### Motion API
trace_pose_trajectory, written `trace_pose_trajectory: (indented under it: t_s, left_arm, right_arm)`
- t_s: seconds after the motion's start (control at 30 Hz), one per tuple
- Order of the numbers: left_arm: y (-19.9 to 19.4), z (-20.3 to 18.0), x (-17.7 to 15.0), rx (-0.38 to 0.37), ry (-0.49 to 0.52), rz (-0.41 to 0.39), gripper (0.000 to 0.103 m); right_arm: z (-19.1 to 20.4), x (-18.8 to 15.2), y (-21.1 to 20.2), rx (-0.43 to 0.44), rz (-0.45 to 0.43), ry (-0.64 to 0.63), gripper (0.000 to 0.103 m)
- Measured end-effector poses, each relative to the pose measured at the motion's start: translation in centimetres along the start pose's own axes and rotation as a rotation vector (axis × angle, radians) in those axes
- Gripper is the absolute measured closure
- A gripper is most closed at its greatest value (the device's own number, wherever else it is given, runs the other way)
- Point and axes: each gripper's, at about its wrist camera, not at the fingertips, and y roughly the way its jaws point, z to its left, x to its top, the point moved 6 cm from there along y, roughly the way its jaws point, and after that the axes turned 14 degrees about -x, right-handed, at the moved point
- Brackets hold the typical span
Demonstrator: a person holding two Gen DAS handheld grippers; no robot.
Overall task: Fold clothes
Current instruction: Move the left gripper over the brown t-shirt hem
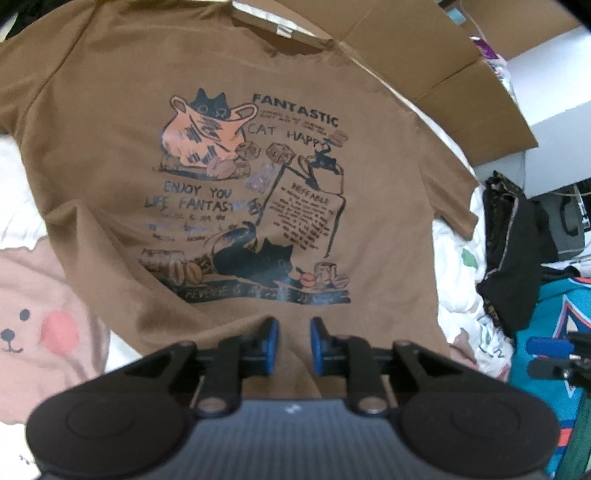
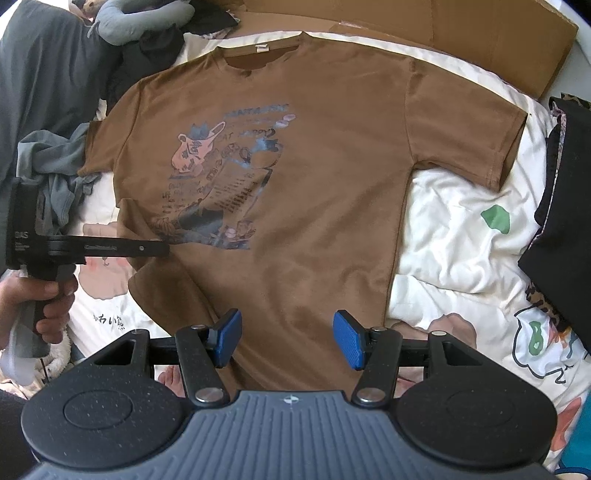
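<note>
A brown T-shirt [image 1: 110, 122] with a cat print [image 1: 251, 206] lies spread flat on the bed, collar [image 2: 258, 55] at the far end. My left gripper [image 1: 293, 343] hovers over the shirt's lower part, its blue pads [image 1: 271, 345] a narrow gap apart with nothing between them. In the right wrist view, a hand [image 2: 40, 306] holds that left gripper [image 2: 162, 251] over the shirt's [image 2: 314, 221] left edge. My right gripper [image 2: 287, 339] stands wide open just above the lower hem, with only brown fabric showing between its pads [image 2: 349, 339].
White printed bedding [image 2: 454, 240] lies under the shirt. A cardboard box [image 2: 480, 33] stands behind the collar. A black garment [image 2: 561, 206] is on the right, a teal one [image 1: 554, 325] beside it, and grey clothes [image 2: 55, 162] on the left.
</note>
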Motion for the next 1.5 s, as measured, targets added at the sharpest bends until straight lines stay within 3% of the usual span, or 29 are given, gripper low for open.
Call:
trace_pose_trajectory:
  t_s: [0.13, 0.57, 0.9, 0.93, 1.0, 1.07, 1.4, 1.5]
  left_arm:
    - [-1.0, 0.2, 0.0, -0.003, -0.004, -0.01, 0.084]
    - [-8.0, 5.8, -0.8, 0.09, -0.079, -0.107, 0.084]
    - [-6.9, 10.0, -3.0, 0.117, -0.142, -0.091, 0.084]
    - [-6.8, 10.3, -3.2, 0.115, -0.148, -0.085, 0.081]
    - [-6.4, 10.5, -3.9, 0.119, -0.149, -0.081, 0.066]
    - [-6.1, 10.8, -4.5, 0.123, -0.15, -0.075, 0.061]
    - [-5.1, 11.7, -7.0, 0.13, -0.118, -0.062, 0.062]
    - [-4.3, 12.8, -7.1, 0.177, -0.117, -0.032, 0.062]
  right_arm:
    - [0.3, 0.2, -0.1, -0.003, -0.004, -0.013, 0.041]
    - [0.3, 0.2, -0.9, 0.015, -0.042, -0.012, 0.041]
    - [0.4, 0.0, -0.3, 0.008, -0.029, -0.013, 0.041]
    - [0.4, 0.0, -0.3, 0.007, -0.029, -0.013, 0.041]
    - [0.5, 0.1, -0.2, 0.007, -0.028, -0.014, 0.041]
    - [0.6, 0.2, -0.1, 0.006, -0.027, -0.019, 0.041]
    - [1.1, 0.1, 0.0, -0.012, -0.021, -0.052, 0.041]
    - [1.2, 0.0, 0.3, -0.015, -0.009, -0.052, 0.041]
